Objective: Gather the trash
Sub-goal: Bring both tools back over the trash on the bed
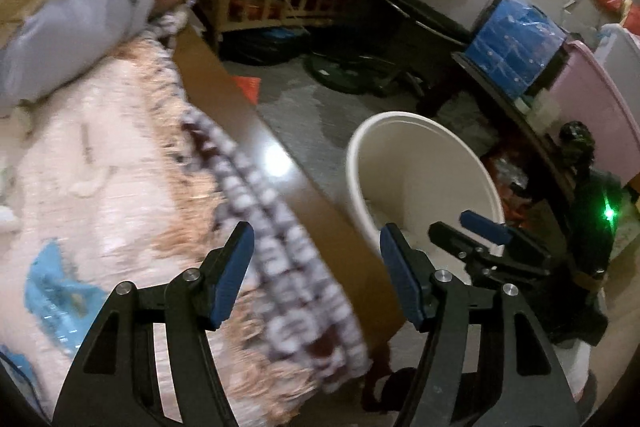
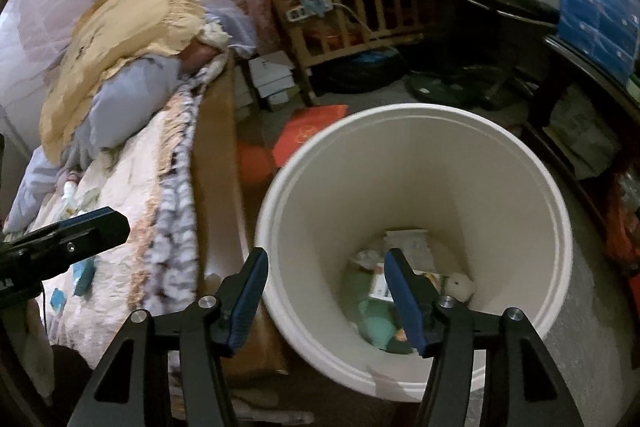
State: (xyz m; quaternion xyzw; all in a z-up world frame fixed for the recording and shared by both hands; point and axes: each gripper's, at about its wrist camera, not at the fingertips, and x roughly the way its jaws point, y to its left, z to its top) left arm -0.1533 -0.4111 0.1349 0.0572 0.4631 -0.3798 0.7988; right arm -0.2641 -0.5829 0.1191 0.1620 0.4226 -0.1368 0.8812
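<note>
Both hand-held grippers empty at the bin, between drops; the next piece of trash has yet to be fetched.

The right hand-held gripper (image 2: 326, 281) stands part open with nothing between its pads, over the rim of the white bin (image 2: 552, 227) on the floor beside the bed (image 1: 120, 167). Paper and wrappers (image 2: 404, 275) lie at the bin's bottom. The left hand-held gripper (image 1: 316, 259), likewise part open and empty, hangs over the bed edge; likely next it must reach the blue scrap (image 1: 52, 291) on the blanket.

Both grippers have black angular frames, silver screws and blue-padded fingers (image 1: 234, 277).
</note>
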